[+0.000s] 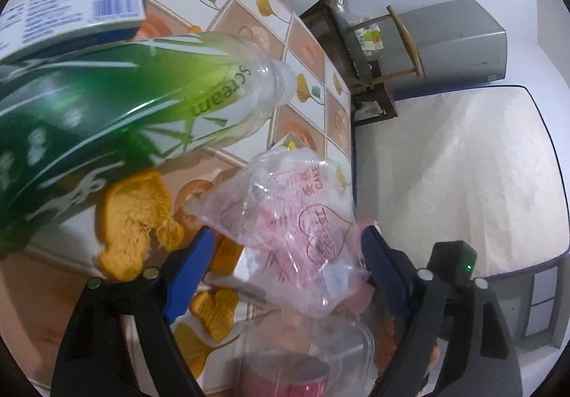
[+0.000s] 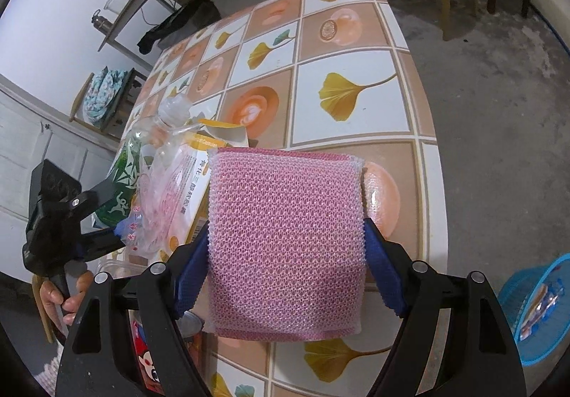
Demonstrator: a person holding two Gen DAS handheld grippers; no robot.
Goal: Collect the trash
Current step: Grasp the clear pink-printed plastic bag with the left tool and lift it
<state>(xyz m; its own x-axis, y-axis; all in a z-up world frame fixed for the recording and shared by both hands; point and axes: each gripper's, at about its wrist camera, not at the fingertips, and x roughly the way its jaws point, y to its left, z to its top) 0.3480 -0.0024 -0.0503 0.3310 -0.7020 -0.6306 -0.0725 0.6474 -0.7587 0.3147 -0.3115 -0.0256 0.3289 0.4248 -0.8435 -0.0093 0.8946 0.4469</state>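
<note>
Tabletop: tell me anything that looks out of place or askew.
A green-labelled bottle lies on its side, capless, beside a crumpled clear bag and a torn yellow box. The right gripper holds a pink scouring pad, hardly trash.

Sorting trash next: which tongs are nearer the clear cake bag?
Left. The left tongs straddle the clear cake bag; the right tongs, clamped on a pink scrubber, sit beside it.
</note>
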